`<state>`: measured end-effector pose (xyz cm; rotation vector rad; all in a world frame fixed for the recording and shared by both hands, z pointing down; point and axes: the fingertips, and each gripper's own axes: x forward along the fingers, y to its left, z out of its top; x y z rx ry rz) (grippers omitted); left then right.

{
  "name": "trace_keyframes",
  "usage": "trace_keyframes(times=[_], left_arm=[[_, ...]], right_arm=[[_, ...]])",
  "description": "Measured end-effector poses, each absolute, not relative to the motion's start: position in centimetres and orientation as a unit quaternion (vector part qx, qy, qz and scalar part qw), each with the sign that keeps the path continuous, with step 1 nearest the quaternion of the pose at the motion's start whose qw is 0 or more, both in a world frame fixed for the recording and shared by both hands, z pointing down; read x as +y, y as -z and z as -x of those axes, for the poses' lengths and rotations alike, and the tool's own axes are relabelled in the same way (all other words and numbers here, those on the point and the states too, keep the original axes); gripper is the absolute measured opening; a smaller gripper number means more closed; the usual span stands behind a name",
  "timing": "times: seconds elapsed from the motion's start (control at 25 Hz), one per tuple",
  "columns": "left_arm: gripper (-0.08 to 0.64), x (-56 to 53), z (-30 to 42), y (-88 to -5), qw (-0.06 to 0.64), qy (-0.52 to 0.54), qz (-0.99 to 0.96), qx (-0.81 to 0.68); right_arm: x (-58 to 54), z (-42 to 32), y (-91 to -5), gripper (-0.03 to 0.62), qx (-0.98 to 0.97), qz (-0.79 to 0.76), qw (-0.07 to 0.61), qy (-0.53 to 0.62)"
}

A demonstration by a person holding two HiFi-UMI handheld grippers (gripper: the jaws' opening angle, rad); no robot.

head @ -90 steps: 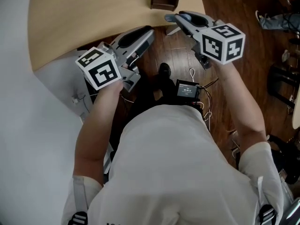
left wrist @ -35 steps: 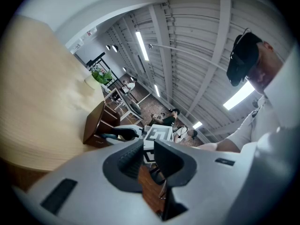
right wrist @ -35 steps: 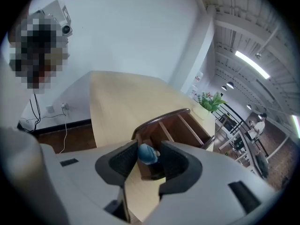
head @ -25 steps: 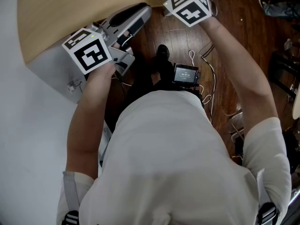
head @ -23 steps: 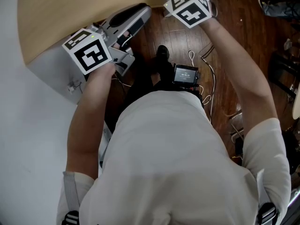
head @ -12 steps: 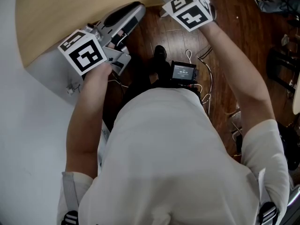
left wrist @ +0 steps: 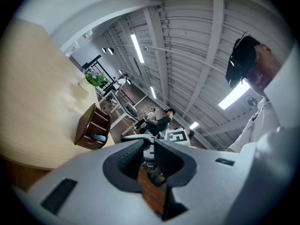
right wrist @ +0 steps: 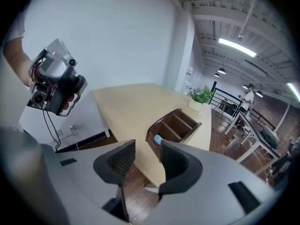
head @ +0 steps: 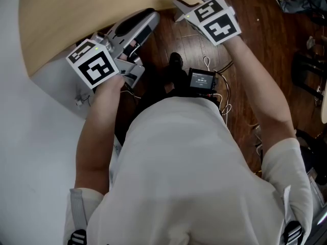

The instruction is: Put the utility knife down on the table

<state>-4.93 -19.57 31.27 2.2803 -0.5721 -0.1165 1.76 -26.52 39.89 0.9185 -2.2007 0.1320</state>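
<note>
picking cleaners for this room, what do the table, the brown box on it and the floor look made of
Table: pale wood or wood-look laminate, matte; faint straight grain, can't tell which.
Box: dark brown wood, slightly glossy, thin board dividers.
Floor: dark wood planks or laminate; plank seams and mild sheen show.

Pale wooden surface, and one small blue thing I can't make out.

The surface (right wrist: pixel 136 107) in front of me is light, yellowish wood with a smooth top and a long curved edge. Close to that edge stands a dark brown wooden organizer (right wrist: pixel 172 125), its open compartments divided by thin walls. A small pale blue thing (right wrist: pixel 158 140) lies in the lowest compartment, only partly showing at the opening. It is too small for me to tell whether it is the utility knife.
</note>
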Motion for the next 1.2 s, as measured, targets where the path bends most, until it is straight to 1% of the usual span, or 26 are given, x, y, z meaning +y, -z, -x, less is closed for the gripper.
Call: trace_keyframes(times=[0.32, 0.48, 0.64, 0.8, 1.08, 1.2], left_arm=[[0.064, -18.0, 5.7, -29.2, 0.368, 0.056, -0.903, -0.216], [0.064, -18.0, 5.6, -28.3, 0.361, 0.062, -0.905, -0.214], [0.064, -18.0, 5.7, -28.1, 0.360, 0.058, -0.906, -0.216], [0.064, -18.1, 5.5, -27.5, 0.360, 0.059, -0.906, -0.215], [0.064, -15.0, 6.6, -26.2, 0.351, 0.061, -0.911, -0.208], [0.064, -16.2, 6.0, -26.7, 0.354, 0.061, -0.911, -0.202]], right_arm=[[-24.8, -1.7, -36.3, 0.160, -0.860, -0.386, 0.329, -0.062], [-24.4, -2.3, -34.4, 0.081, -0.863, -0.395, 0.310, -0.059], [-24.0, -3.1, -33.6, 0.031, -0.863, -0.405, 0.292, -0.073], [-24.0, -4.1, -32.6, 0.002, -0.863, -0.412, 0.277, -0.091], [-20.0, -3.2, -30.6, 0.002, -0.866, -0.416, 0.254, -0.111], [-20.7, -4.0, -31.4, 0.002, -0.864, -0.419, 0.247, -0.128]])
